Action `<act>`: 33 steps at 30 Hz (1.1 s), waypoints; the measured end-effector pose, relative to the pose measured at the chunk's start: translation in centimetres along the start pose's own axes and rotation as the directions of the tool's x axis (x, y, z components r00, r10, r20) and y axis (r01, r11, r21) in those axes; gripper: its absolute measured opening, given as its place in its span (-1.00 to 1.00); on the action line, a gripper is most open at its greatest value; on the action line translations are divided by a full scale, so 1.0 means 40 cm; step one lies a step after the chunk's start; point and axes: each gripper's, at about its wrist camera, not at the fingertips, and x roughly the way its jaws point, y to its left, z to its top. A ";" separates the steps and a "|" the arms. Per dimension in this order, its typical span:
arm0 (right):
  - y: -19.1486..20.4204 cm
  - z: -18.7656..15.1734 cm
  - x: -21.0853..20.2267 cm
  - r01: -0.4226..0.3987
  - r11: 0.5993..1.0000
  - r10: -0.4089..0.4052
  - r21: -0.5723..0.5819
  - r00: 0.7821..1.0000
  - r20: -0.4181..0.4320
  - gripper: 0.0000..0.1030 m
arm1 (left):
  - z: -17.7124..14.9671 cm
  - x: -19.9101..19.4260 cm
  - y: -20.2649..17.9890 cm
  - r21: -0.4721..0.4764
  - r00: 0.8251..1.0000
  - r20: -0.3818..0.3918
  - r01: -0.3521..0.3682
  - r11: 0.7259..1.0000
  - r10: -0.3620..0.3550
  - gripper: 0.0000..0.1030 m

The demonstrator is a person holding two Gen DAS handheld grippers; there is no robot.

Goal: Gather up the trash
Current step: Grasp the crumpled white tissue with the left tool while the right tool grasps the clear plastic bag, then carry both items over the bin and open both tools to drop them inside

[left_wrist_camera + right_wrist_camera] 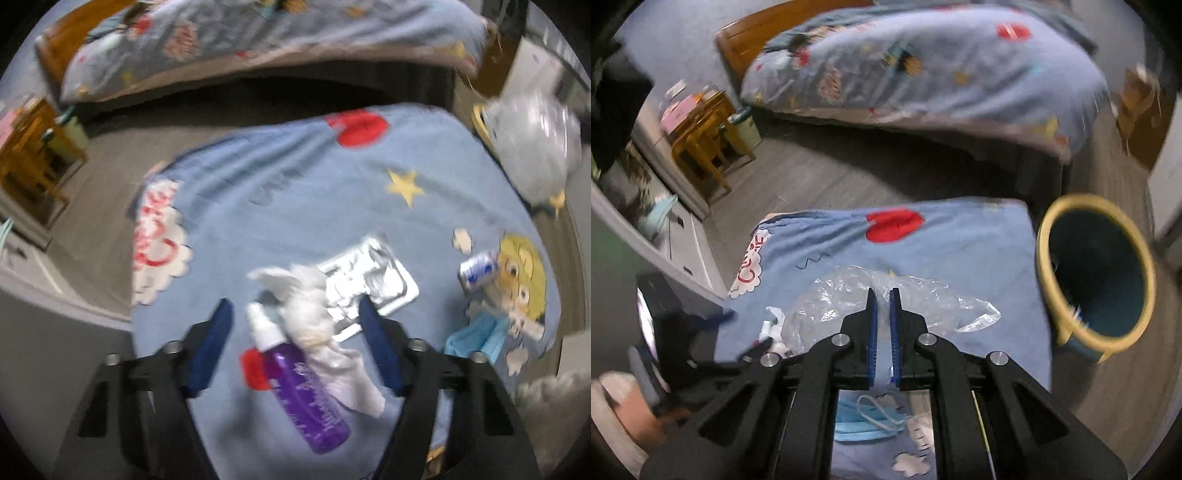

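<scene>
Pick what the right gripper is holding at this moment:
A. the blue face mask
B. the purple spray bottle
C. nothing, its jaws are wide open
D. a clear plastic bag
D: in the right wrist view the right gripper has its jaws nearly closed on the crumpled clear plastic bag, near the yellow-rimmed bin.

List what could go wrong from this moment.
1. The right tool pinches only a thin fold of the clear plastic bag; it may slip before reaching the bin.
2. The open left tool straddles both the crumpled tissue and the purple spray bottle, which lie touching, so closing could grab the bottle too.
</scene>
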 end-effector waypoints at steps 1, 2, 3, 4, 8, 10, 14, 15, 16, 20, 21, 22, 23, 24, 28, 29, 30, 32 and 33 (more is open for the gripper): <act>0.002 0.002 0.004 -0.007 1.000 0.007 -0.006 1.000 0.004 -0.89 | -0.002 0.020 -0.014 0.018 1.000 -0.025 -0.002 1.000 0.003 0.14; 0.007 0.005 0.001 0.001 0.999 -0.001 -0.032 1.000 0.014 -0.89 | -0.001 0.030 -0.021 0.027 0.999 -0.038 -0.005 1.000 0.006 0.03; 0.010 0.007 0.001 0.010 0.999 -0.009 -0.046 1.000 0.021 -0.89 | -0.002 0.046 -0.030 0.040 0.998 -0.056 -0.006 0.999 0.008 -0.05; 0.009 0.008 0.000 0.007 0.999 -0.006 -0.046 1.000 0.022 -0.89 | -0.005 0.054 -0.033 0.047 0.998 -0.066 -0.007 0.999 0.011 -0.07; -0.013 0.014 0.007 -0.020 1.000 0.020 -0.009 1.000 0.012 -0.89 | -0.014 0.088 -0.043 0.074 0.993 -0.110 -0.035 0.997 0.043 -0.16; -0.019 0.016 0.006 -0.021 1.000 0.021 -0.005 1.000 0.014 -0.89 | -0.014 0.093 -0.036 0.054 0.993 -0.116 -0.029 0.998 0.035 -0.33; -0.039 0.021 -0.009 -0.034 0.999 0.033 0.018 0.999 0.031 -0.89 | -0.006 0.075 -0.015 0.015 0.996 -0.081 -0.022 1.000 0.023 -0.48; -0.042 0.020 -0.013 -0.034 0.999 0.034 0.020 0.999 0.033 -0.89 | -0.002 0.061 -0.013 0.012 0.998 -0.053 -0.030 0.999 0.031 -0.48; -0.045 0.020 -0.015 -0.035 0.999 0.034 0.023 0.999 0.035 -0.89 | 0.004 0.041 -0.009 0.001 0.999 -0.017 -0.033 0.999 0.033 -0.48; -0.053 0.018 -0.023 -0.032 0.999 0.031 0.034 0.999 0.044 -0.89 | 0.022 -0.031 0.003 -0.046 0.994 0.111 0.002 0.999 0.004 -0.48; -0.053 0.016 -0.026 -0.032 0.999 0.030 0.035 0.998 0.046 -0.89 | 0.026 -0.045 0.003 -0.051 0.991 0.131 0.012 0.999 -0.006 -0.48; -0.053 0.015 -0.027 -0.031 0.999 0.030 0.034 0.998 0.047 -0.89 | 0.030 -0.054 0.004 -0.053 0.989 0.146 0.019 0.998 -0.011 -0.48; -0.054 0.013 -0.029 -0.028 0.999 0.026 0.031 0.999 0.048 -0.89 | 0.030 -0.061 0.003 -0.050 0.988 0.156 0.015 0.999 -0.007 -0.48; -0.054 0.013 -0.030 -0.026 0.999 0.024 0.031 0.999 0.047 -0.89 | 0.029 -0.067 0.002 -0.044 0.987 0.163 0.007 0.999 0.000 -0.48; -0.066 0.011 -0.038 -0.020 0.999 0.018 0.046 0.998 0.053 -0.89 | 0.038 -0.075 -0.010 -0.043 0.985 0.170 0.003 0.999 0.004 -0.48; -0.070 0.012 -0.041 -0.018 0.999 0.016 0.050 0.998 0.056 -0.89 | 0.039 -0.077 -0.013 -0.036 0.985 0.172 0.003 0.999 0.003 -0.48; -0.073 0.012 -0.043 -0.015 0.999 0.012 0.051 0.998 0.059 -0.89 | 0.043 -0.079 -0.015 -0.028 0.984 0.176 0.002 1.000 0.003 -0.48; -0.082 0.011 -0.048 -0.002 0.999 -0.002 0.055 0.998 0.065 -0.89 | 0.045 -0.093 -0.023 -0.009 0.980 0.200 -0.003 1.000 0.004 -0.48; -0.087 0.011 -0.050 0.000 0.998 -0.004 0.060 0.998 0.067 -0.89 | 0.045 -0.096 -0.025 -0.008 0.979 0.202 -0.003 1.000 0.005 -0.48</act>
